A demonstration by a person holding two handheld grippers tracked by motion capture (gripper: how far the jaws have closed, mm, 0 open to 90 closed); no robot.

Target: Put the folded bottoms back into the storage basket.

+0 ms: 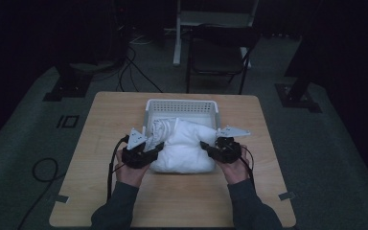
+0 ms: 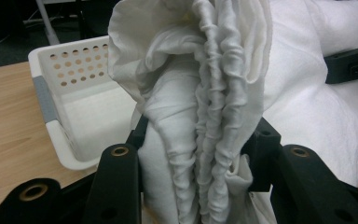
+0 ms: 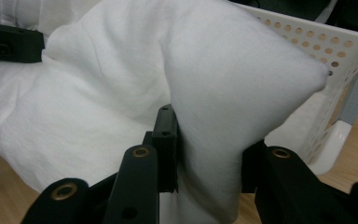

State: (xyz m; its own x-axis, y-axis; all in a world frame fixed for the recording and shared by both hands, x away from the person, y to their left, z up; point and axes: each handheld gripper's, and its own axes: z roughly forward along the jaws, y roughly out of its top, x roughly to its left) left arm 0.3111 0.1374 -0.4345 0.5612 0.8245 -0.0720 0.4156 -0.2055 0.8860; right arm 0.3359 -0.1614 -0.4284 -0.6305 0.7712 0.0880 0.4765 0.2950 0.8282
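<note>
A white pillow in a white case (image 1: 184, 146) lies half in, half out of a white perforated basket (image 1: 182, 106) on the wooden table. My left gripper (image 1: 159, 146) is shut on the gathered, wrinkled edge of the pillowcase (image 2: 205, 121) at the pillow's left side. My right gripper (image 1: 204, 145) is shut on a smooth corner of the pillow (image 3: 228, 107) at its right side. In the left gripper view the basket (image 2: 51, 116) stands to the left; in the right gripper view the basket (image 3: 349, 93) stands to the right. The other gripper (image 2: 352, 63) shows beyond the pillow.
The wooden table (image 1: 105, 143) has bare room left, right and in front of the basket. A dark chair (image 1: 218, 55) and a white frame leg (image 1: 177, 38) stand beyond the far edge. Cables (image 1: 43, 170) lie on the floor at left.
</note>
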